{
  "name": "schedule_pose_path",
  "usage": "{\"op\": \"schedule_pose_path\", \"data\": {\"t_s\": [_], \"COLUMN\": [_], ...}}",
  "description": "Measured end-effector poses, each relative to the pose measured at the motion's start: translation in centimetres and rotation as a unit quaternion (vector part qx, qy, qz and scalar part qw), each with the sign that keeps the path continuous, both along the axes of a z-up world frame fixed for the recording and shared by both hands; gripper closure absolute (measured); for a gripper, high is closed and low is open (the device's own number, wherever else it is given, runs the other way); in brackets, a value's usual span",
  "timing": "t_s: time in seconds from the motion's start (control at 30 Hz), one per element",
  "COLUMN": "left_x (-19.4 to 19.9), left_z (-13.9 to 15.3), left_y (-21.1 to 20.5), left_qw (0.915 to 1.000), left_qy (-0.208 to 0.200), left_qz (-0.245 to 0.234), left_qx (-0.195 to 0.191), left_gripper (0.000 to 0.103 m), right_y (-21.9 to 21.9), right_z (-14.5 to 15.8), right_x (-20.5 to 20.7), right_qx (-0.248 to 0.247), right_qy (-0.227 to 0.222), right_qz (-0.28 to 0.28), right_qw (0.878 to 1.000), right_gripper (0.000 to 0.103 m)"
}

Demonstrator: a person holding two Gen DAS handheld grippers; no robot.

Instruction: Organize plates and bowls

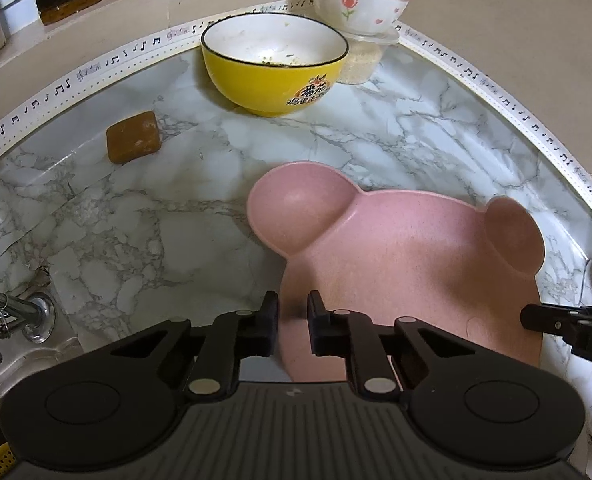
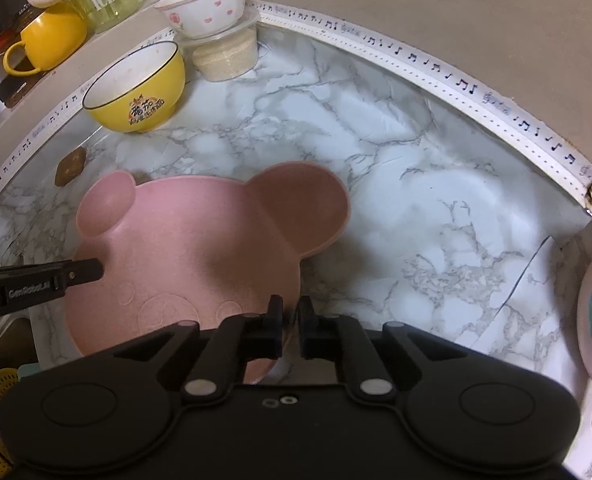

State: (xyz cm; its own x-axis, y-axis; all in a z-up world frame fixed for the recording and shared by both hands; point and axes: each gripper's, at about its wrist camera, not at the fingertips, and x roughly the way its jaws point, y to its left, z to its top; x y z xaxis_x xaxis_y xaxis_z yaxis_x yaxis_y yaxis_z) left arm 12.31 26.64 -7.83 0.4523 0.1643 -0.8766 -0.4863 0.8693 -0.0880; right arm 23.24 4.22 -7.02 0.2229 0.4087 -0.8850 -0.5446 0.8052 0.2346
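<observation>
Now I'm pinching the pink bear plate [image 1: 408, 272] with both tools—left [image 1: 292, 312], right [image 2: 290, 312]—rim grips shallow; uneven lifting could slip it onto the surface [image 2: 416, 200].

We hold both tongs angled steeply down: left tongs [image 1: 292, 312] pinch the pink plate's [image 1: 408, 264] left rim, right tongs [image 2: 290, 316] its right rim.

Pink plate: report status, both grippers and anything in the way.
Left gripper and right gripper shut on pink plate's opposite edges. Plate on counter. Yellow bowl behind, apart.
</observation>
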Motion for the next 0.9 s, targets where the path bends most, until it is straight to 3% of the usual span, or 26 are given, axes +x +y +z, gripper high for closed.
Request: {"op": "schedule_pose_path", "data": {"t_s": [0.53, 0.9], "left_x": [-2.1, -3.6], "left_z": [5.7, 7.2], "left_y": [-2.5, -4.2], "left_qw": [0.9984, 0.9974], "left_qy": [-0.052, -0.053], "left_qz": [-0.022, -0.045], "left_qx": [0.008, -0.017], "left_gripper": [0.088, 0.088], "right_y": [-3.9, -7.1], "right_z": [5.5, 7.5], "right_x": [-0.5, -1.2], "right_qx": [0.054, 0.079], "right_qy": [-0.008, -0.003], "right_qz": [-0.007, -0.019], "right_qw": [0.998, 0.997], "right_gripper": [0.098, 0.097]}}
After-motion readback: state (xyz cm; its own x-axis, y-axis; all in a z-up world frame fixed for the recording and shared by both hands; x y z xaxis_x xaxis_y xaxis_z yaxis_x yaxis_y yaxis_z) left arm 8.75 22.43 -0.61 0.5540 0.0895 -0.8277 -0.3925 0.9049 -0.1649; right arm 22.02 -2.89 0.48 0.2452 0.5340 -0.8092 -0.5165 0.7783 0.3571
